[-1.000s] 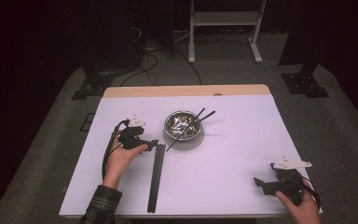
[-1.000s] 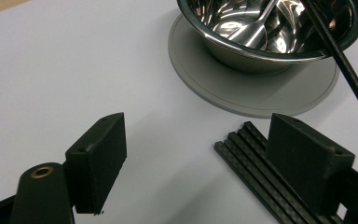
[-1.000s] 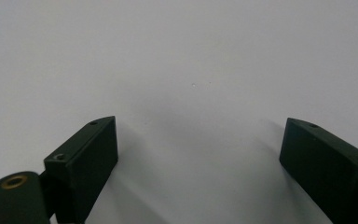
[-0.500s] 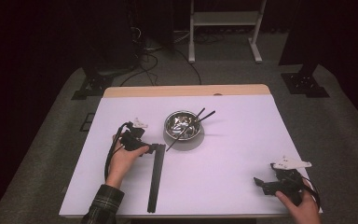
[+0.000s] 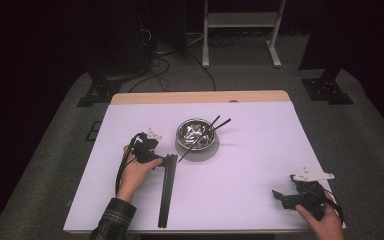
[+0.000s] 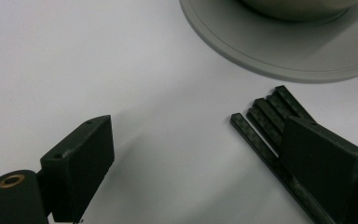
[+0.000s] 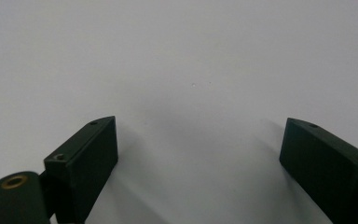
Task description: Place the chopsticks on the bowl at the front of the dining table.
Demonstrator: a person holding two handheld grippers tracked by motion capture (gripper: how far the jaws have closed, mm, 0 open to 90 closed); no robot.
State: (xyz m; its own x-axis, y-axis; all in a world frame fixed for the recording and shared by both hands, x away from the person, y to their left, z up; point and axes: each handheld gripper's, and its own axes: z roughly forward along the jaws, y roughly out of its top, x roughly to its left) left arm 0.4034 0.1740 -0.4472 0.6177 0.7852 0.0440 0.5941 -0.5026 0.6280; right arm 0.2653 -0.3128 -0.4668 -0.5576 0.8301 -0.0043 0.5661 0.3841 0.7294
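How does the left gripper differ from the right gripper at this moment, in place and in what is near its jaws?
The left gripper is at the far end of the black strips, beside the metal bowl; the right gripper sits near the table's front right corner, away from them. In the left gripper view one jaw lies over the strips; the right gripper's jaws frame bare table. Both are open and hand-held.

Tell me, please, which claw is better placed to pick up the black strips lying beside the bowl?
The left claw. It sits open at the far end of the black strips, one jaw already over them, close to the bowl. The right claw rests open over bare table near the right corner, far away.
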